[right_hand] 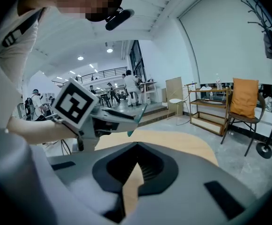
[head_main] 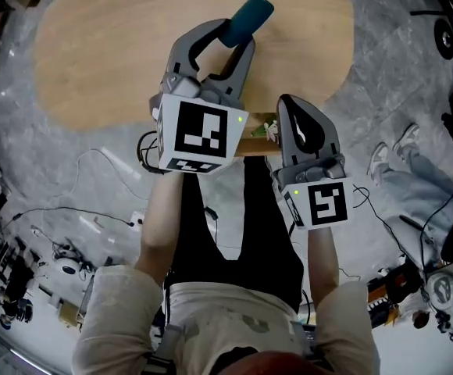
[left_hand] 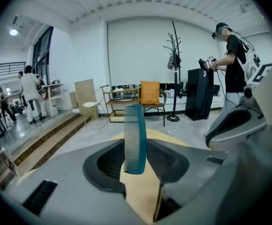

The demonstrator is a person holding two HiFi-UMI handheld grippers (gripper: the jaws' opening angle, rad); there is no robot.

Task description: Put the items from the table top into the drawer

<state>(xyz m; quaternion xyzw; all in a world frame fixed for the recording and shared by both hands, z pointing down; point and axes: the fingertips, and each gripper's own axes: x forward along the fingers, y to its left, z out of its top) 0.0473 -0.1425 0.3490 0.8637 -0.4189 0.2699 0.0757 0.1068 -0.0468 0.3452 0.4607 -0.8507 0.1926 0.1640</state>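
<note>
Looking down in the head view: a round wooden table [head_main: 109,45] fills the upper left and centre, with cables [head_main: 94,209] on the floor at lower left. The left gripper [head_main: 228,36] sits just left of centre over the table's near edge, its marker cube [head_main: 199,131] facing the camera. A teal comb [head_main: 250,14] sticks out past the jaw tips toward the upper right. Only its smooth back shows here, no teeth, and the gripped end is covered by the jaws. Between the two grippers a small wooden piece [head_main: 259,131] with something green and white on it peeks out. It is mostly covered, and I cannot tell what it is. The right gripper [head_main: 295,109] lies right of centre, lower in the frame.

Left gripper view: the comb [left_hand: 135,135] stands upright at centre with its teeth facing left. Its lower end is pinched between the two pads [left_hand: 110,161] and the rest is free in the air. The jaws stand partly apart, stopped by the comb. The table [left_hand: 173,137] shows as a tan strip behind. A person [left_hand: 232,69] stands by a coat stand [left_hand: 174,60] at upper right.

Right gripper view: the left gripper [right_hand: 126,118] reaches in from the left, the comb [right_hand: 137,115] seen edge-on as a thin teal sliver over the table [right_hand: 173,142]. The right gripper [right_hand: 135,153] has its jaw tips pressed together with nothing between them, only a narrow tan wedge in the gap below.
</note>
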